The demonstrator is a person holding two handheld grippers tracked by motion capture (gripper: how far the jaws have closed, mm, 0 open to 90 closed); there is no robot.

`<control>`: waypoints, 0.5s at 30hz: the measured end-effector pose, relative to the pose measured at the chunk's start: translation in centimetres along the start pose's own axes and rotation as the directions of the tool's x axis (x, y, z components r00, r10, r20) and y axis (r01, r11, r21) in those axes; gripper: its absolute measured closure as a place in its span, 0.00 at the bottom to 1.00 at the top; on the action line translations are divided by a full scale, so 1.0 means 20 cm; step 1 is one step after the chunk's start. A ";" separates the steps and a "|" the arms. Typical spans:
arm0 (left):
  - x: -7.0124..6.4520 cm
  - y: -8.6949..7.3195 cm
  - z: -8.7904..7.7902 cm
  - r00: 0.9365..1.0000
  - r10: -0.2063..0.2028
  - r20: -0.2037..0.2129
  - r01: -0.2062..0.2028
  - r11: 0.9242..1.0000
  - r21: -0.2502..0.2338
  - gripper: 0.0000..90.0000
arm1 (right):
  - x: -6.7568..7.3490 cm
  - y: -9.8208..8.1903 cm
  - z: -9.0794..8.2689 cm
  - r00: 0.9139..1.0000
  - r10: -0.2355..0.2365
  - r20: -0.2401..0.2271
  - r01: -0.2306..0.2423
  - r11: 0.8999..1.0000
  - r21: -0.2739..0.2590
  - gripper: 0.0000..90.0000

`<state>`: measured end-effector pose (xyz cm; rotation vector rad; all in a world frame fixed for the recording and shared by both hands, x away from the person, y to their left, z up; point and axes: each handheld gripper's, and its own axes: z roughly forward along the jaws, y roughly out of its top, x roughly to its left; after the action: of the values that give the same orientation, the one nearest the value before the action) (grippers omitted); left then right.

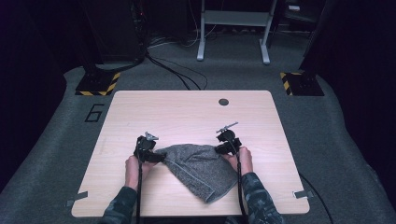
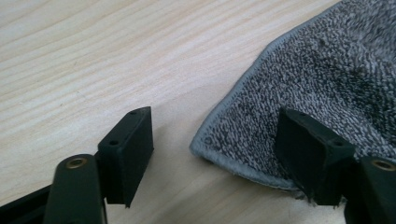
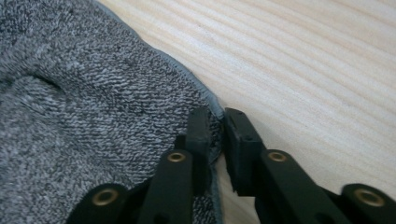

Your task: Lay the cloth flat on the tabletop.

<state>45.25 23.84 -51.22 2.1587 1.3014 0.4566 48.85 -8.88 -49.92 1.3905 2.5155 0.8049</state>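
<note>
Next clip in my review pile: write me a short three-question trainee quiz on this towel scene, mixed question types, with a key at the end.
1. True or false: the right gripper has its jaws pinched on the hem of the grey towel.
2. Multiple choice: in the left gripper view, how does the left gripper stand at the towel's corner? A) clamped shut on it B) jaws apart with the corner between them C) lifted well away from it
3. Short answer: what does the towel lie on?

Key:
1. True; the jaws meet on the towel's edge.
2. B; one jaw is over the cloth, the other over bare wood.
3. The light wooden table.
</note>
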 end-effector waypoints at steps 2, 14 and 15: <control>0.00 0.00 -0.01 1.000 0.004 -0.003 -0.004 1.000 -0.005 0.39 | -0.04 -0.01 0.00 0.998 0.039 -0.047 -0.040 0.999 -0.021 0.96; -0.03 0.02 -0.01 0.999 0.048 0.011 -0.048 0.999 -0.011 0.86 | -0.05 -0.04 -0.01 0.998 0.043 -0.038 -0.045 0.997 -0.055 0.98; -0.05 0.02 0.00 0.998 0.056 0.011 -0.056 0.998 -0.011 0.89 | -0.05 -0.04 -0.02 0.997 0.056 -0.048 -0.059 0.996 -0.068 0.98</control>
<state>45.11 22.88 -50.84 2.1902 1.2326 0.4718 48.67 -10.14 -50.18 1.4440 2.4660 0.9366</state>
